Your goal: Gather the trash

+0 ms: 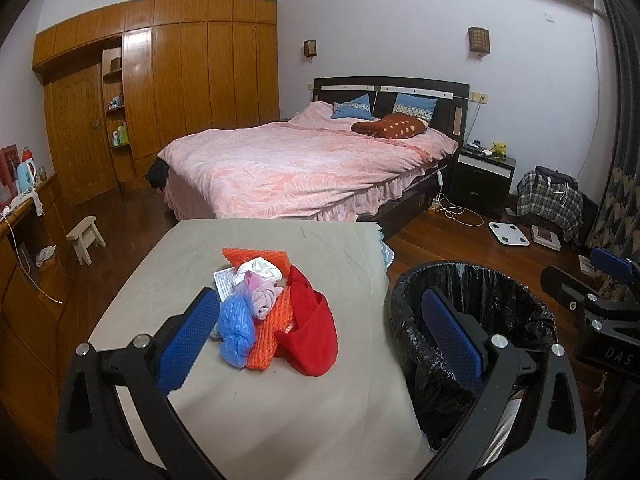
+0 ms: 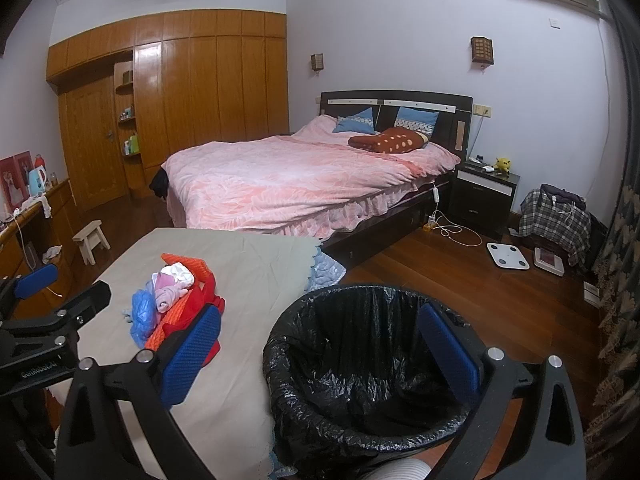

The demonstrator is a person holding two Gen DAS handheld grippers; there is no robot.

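Trash pile point(image 1: 276, 312) lies between left gripper's point(image 1: 320, 340) spread jaws.

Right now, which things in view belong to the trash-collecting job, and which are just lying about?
Part of the job:
blue plastic bag
orange foam net
red bag
crumpled tissue
lined trash bin

Just lying about:
bed
wooden stool
bathroom scale
kettle

We see both views in dim, bluish indoor light with soft, faint shadows. Glare streaks the glossy wardrobe point(image 1: 168, 76) doors and the wooden floor point(image 2: 460, 276). Fisheye distortion bends the walls and ceiling lines, black vignetting fills the corners, and focus stays fairly sharp throughout.
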